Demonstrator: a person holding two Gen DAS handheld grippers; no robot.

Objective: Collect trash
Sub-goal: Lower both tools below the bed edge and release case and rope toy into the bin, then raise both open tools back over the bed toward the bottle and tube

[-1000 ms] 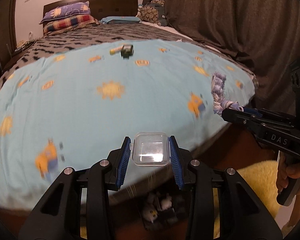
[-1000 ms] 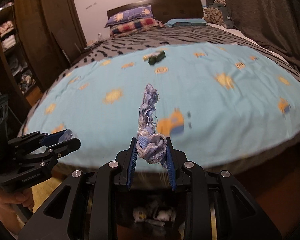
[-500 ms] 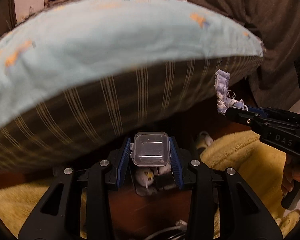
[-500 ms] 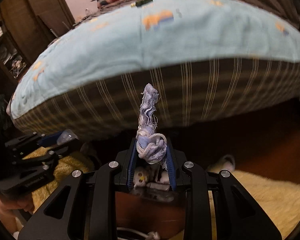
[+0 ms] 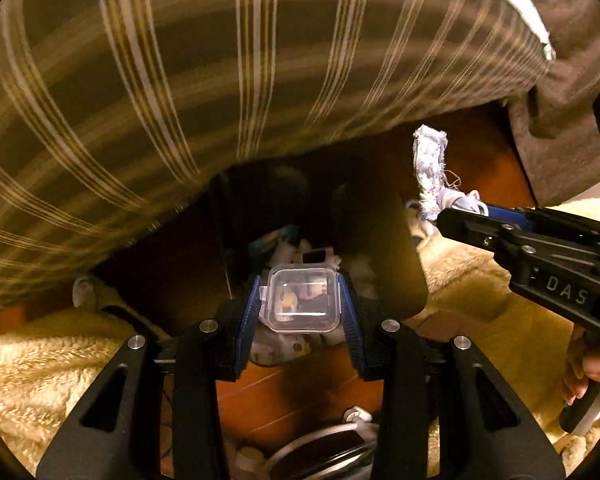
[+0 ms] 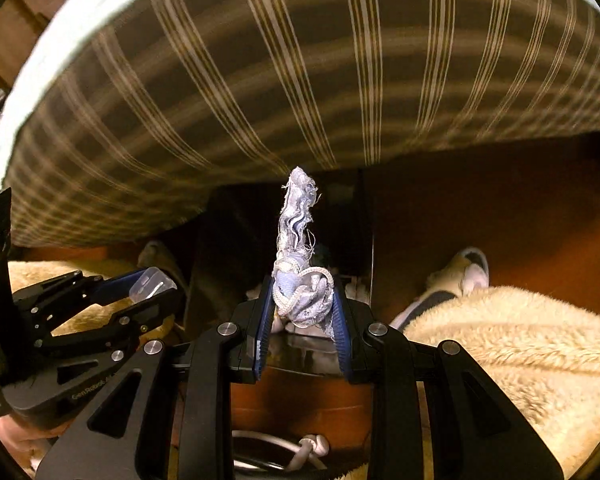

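My left gripper (image 5: 300,304) is shut on a small clear plastic box (image 5: 302,298). It hangs over a dark open bin (image 5: 320,216) on the floor that holds several bits of trash (image 5: 288,244). My right gripper (image 6: 302,306) is shut on a frayed blue cloth scrap (image 6: 296,220) that stands up from its fingers, also over the bin (image 6: 240,240). In the left wrist view the right gripper (image 5: 460,208) with the cloth scrap (image 5: 430,168) is to the right of the bin. In the right wrist view the left gripper (image 6: 156,284) with the clear box (image 6: 150,282) is at the left.
The striped side of the mattress (image 5: 180,80) hangs close above the bin. A fluffy cream rug (image 6: 500,340) lies on both sides on the wooden floor (image 5: 292,392). A white shoe (image 6: 474,268) lies at the right. A cable and a round object (image 5: 340,432) are below the grippers.
Both grippers have dropped from above the blue bedspread to below the mattress edge, down over the bin. Each still holds its item.
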